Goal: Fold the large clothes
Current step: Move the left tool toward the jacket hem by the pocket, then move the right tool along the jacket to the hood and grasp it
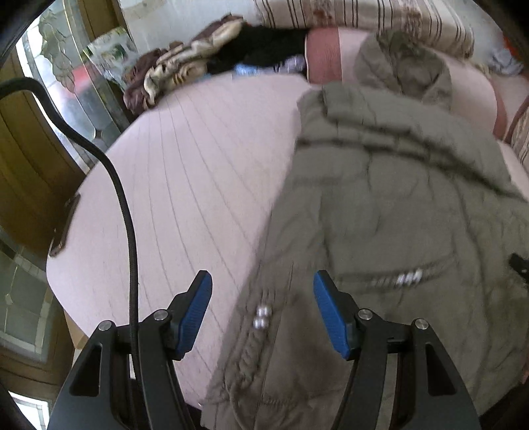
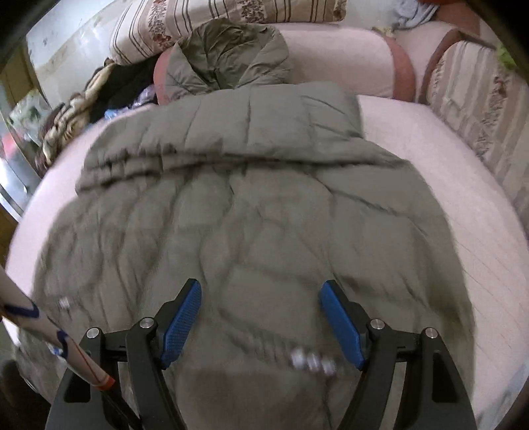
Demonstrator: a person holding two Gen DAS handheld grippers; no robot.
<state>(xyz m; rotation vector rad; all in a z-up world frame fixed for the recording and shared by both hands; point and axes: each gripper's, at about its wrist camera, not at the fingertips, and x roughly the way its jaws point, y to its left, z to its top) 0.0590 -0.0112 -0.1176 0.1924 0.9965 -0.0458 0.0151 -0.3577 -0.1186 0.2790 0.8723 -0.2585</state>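
Note:
An olive-grey quilted hooded jacket (image 2: 251, 205) lies spread on a pale pink bedsheet (image 2: 429, 172), hood at the far end against a pink bolster. In the left wrist view the jacket (image 1: 396, 205) fills the right half. My left gripper (image 1: 263, 281) is open and empty, hovering over the jacket's near left edge, by its metal snaps (image 1: 262, 317). My right gripper (image 2: 261, 291) is open and empty above the jacket's lower middle, with snaps (image 2: 312, 360) just below it. Both views are motion-blurred.
A pile of brown, beige and black clothes (image 1: 198, 63) lies at the bed's far left. Striped floral pillows (image 2: 205, 23) line the headboard and right side (image 2: 479, 109). A black cable (image 1: 125, 211) hangs at the left. Wooden furniture and glass (image 1: 39, 139) stand beyond the bed's left edge.

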